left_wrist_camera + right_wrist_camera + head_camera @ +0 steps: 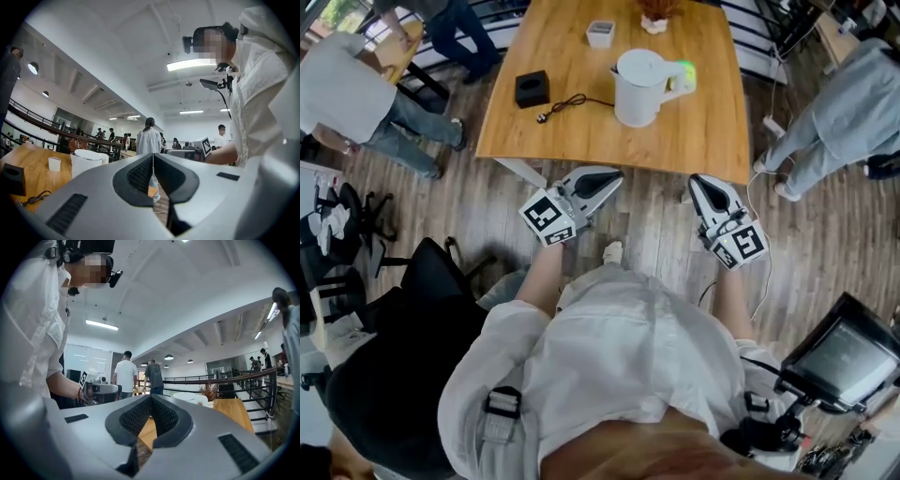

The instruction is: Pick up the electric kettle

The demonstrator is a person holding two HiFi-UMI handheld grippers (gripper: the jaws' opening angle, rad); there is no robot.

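The white electric kettle (639, 86) stands upright on the wooden table (703, 141), a green-lit patch by its handle side. Both grippers hover over the floor, short of the table's near edge. My left gripper (614, 176) points toward the kettle with jaws shut and nothing in them. My right gripper (697, 180) is likewise shut and empty, below and to the right of the kettle. In the left gripper view the kettle (86, 161) shows to the left beyond the shut jaws (153, 157). In the right gripper view its lid (194, 399) peeks out just right of the jaw tips (151, 398).
The black kettle base (532, 89) with its cord (567, 105) lies left of the kettle. A white cup (600, 34) and a plant pot (654, 19) sit farther back. People stand at both table sides (356, 94) (844, 122). A black office chair (412, 309) is at my left.
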